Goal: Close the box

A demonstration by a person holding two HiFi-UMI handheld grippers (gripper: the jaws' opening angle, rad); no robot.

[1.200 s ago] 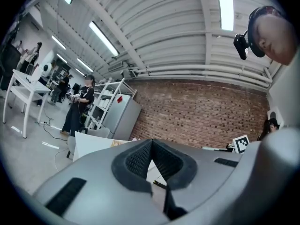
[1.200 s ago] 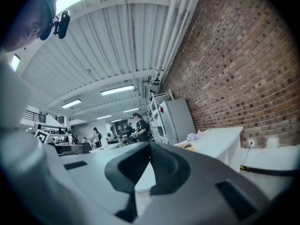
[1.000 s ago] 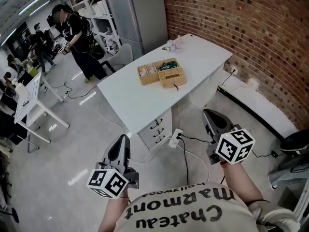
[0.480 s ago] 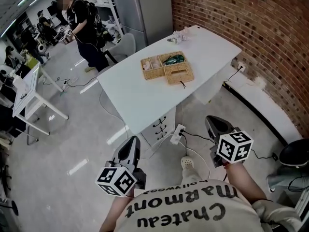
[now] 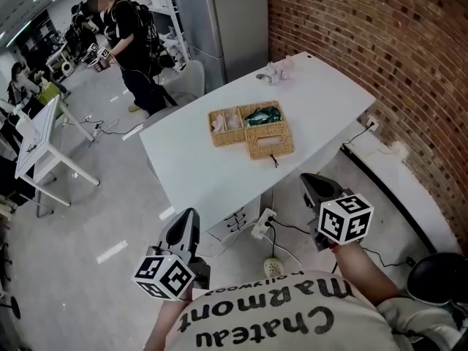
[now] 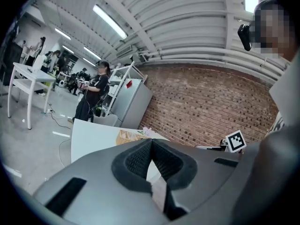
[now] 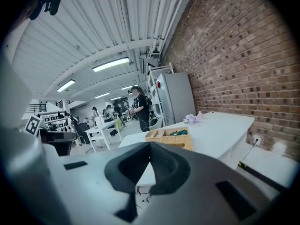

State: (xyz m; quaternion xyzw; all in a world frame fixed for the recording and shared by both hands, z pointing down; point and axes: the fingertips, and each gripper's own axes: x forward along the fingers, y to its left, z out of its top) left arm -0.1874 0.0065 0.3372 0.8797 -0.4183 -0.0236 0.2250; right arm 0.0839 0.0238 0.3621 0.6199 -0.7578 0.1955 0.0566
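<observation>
A wicker box (image 5: 251, 130) sits in the middle of the white table (image 5: 197, 159), its compartments open on top, with a green item (image 5: 263, 115) in one. Its woven lid part (image 5: 270, 142) lies at the near right side. Both grippers are held low over the floor, well short of the table. My left gripper (image 5: 189, 215) is shut and empty, and so is my right gripper (image 5: 307, 180). In the left gripper view the box (image 6: 125, 136) shows far beyond the shut gripper (image 6: 151, 140). The right gripper view has the box (image 7: 171, 137) ahead of the shut gripper (image 7: 150, 144).
A small pink-white bundle (image 5: 280, 67) lies at the table's far corner. A power strip (image 5: 260, 222) and cables lie on the floor under the near edge. A brick wall (image 5: 380, 57) runs along the right; a person in black (image 5: 121, 28) stands beyond the table.
The table and box have come nearer and lower in the head view as I stepped toward them. Both grippers stay shut and low.
</observation>
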